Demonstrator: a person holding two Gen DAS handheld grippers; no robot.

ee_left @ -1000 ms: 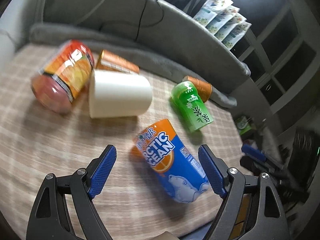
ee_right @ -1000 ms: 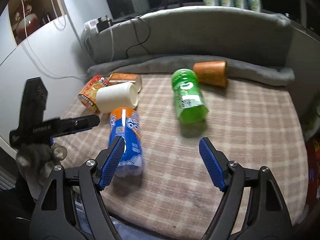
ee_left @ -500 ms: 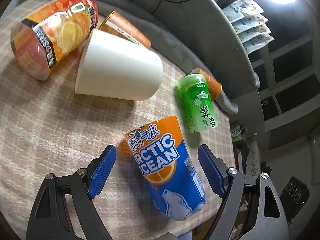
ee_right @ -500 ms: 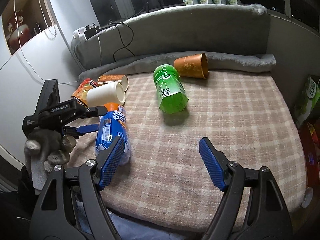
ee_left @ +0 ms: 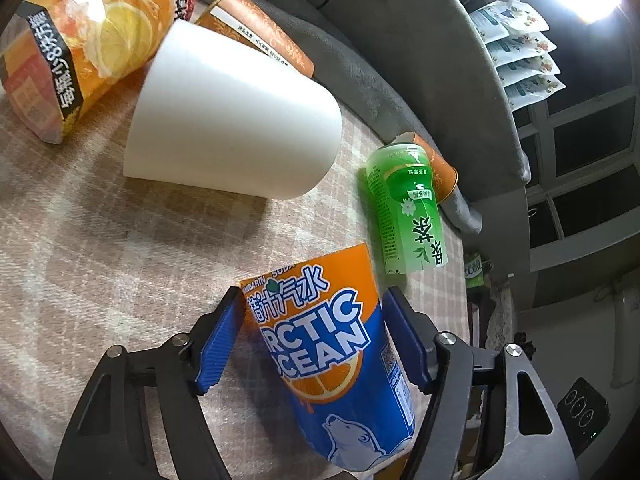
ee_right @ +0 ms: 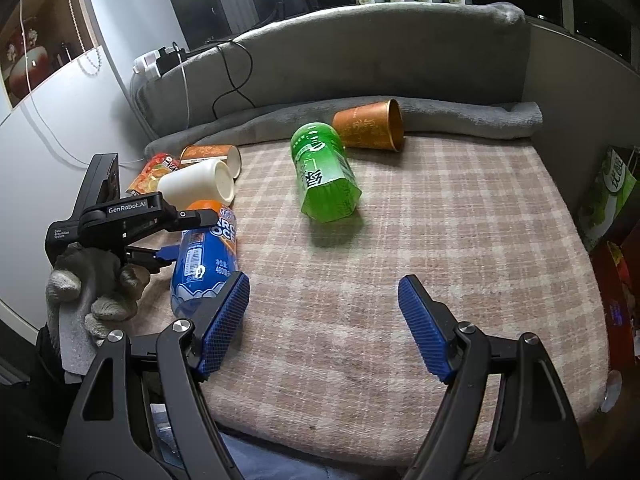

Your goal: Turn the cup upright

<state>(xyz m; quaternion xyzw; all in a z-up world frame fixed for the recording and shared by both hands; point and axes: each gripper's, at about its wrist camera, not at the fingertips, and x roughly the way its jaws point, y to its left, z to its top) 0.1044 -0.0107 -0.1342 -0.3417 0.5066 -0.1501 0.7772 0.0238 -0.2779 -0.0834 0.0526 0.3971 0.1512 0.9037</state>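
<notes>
- Blue-and-orange cup (ee_left: 340, 364), the one printed ARCTIC OCEAN, lies on its side on the checked blanket (ee_right: 440, 240), near the blanket's front-left edge; not upright yet.
- Change: a second ago the left gripper (ee_left: 314, 336) was spread wide and back from this cup; now it has come forward and narrowed, one blue pad on each side of the cup's orange end.
- Left pad (ee_left: 222, 340) looks just beside or barely touching the cup wall; the right pad sits against the wall. Can't confirm a firm pinch from the left wrist view.
- Right wrist view shows the same thing: left gripper (ee_right: 176, 236), in a gloved hand (ee_right: 96, 284), straddles the cup (ee_right: 206, 264), one finger above it and one below.
- Meaning, as a judgement: the reach is done and the grasp is closing; the lift and turn to stand the cup up are still to come.
- Right gripper (ee_right: 322, 328) is spread wide, holds nothing, and hangs over bare blanket to the right of the blue-and-orange cup; its left pad is just beside the cup's bottom end in that view.
- Others, all on their sides: white cup (ee_left: 236, 124) just behind the blue-and-orange one, green cup (ee_left: 408, 212) behind and to its right, orange-label cup (ee_left: 96, 36) behind and to its left.
</notes>
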